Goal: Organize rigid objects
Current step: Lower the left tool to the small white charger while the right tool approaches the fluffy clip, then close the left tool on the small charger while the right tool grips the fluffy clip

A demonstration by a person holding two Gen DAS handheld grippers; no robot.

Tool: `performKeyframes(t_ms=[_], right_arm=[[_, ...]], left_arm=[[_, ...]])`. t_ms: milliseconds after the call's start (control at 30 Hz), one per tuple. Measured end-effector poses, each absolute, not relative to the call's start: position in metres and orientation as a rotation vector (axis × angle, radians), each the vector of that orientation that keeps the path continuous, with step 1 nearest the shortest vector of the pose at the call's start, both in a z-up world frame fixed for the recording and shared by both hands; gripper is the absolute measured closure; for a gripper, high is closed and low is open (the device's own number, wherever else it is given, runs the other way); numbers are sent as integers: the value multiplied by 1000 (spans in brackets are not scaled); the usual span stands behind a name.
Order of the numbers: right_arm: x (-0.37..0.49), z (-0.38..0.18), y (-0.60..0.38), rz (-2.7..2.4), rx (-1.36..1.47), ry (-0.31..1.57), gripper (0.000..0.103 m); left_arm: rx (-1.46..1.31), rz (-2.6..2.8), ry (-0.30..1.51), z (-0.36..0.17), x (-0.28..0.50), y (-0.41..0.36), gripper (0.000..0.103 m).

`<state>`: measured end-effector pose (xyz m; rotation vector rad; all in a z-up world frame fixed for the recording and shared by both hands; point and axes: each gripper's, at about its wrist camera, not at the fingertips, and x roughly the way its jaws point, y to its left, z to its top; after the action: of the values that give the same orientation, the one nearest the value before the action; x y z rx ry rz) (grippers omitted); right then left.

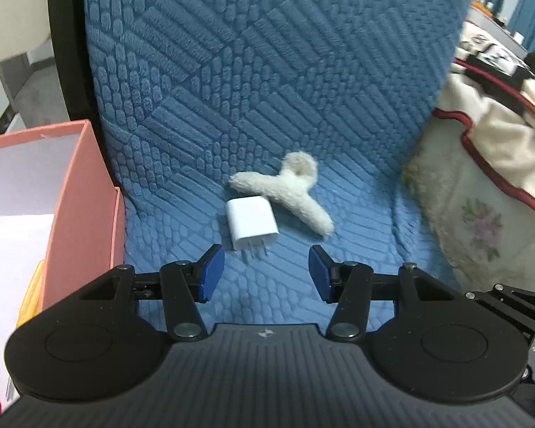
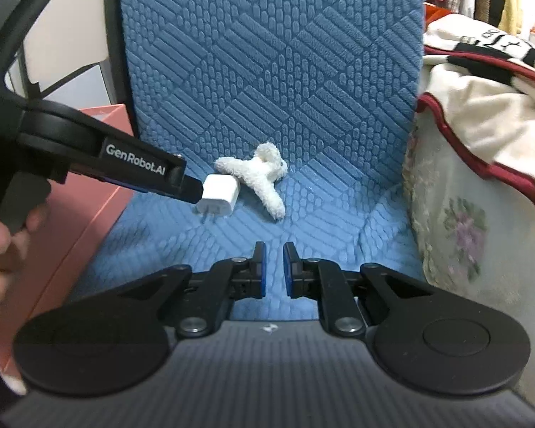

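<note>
A white plug-in charger lies on the blue quilted chair seat, prongs toward me, touching a fuzzy white claw clip behind it. My left gripper hovers just short of the charger, open, with nothing between its blue pads. In the right wrist view the left gripper reaches in from the left, its tip at the charger, which lies beside the clip. My right gripper is shut and empty, nearer me over the seat.
An open pink box with a white inside stands left of the chair; the right wrist view shows its side. A cream blanket with a red border is heaped on the right. The chair back rises behind the objects.
</note>
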<state>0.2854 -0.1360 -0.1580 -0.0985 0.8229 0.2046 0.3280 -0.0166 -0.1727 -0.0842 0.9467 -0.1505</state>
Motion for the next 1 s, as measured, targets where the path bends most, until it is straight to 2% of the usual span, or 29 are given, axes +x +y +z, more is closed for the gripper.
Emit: performKeyframes(t_ms=[167,200,233,267,900,1000], right_arm=[[311,-168,-129,238,-133,835,87],[316,-171,-128,238,-138,840,82],[319,-173,-127,237,-140,841,70],[323,-176,-127,237,-140,842,65],[381,-220,-114,304,-279,852,67],[387,-223,-114,329,-266,860,69]], left_arm=[[-115,-140,1001,-186,355,-11,45],[-123,-140,1013,-189,361,-10,45],[-127,-140,1025,-192,366,-10,45],[-129,-140,1033,-195,370,-9,45],[-151,-153,1112,-220,414,-5,45],[-159,-157,1120,-224,416,-4,40]])
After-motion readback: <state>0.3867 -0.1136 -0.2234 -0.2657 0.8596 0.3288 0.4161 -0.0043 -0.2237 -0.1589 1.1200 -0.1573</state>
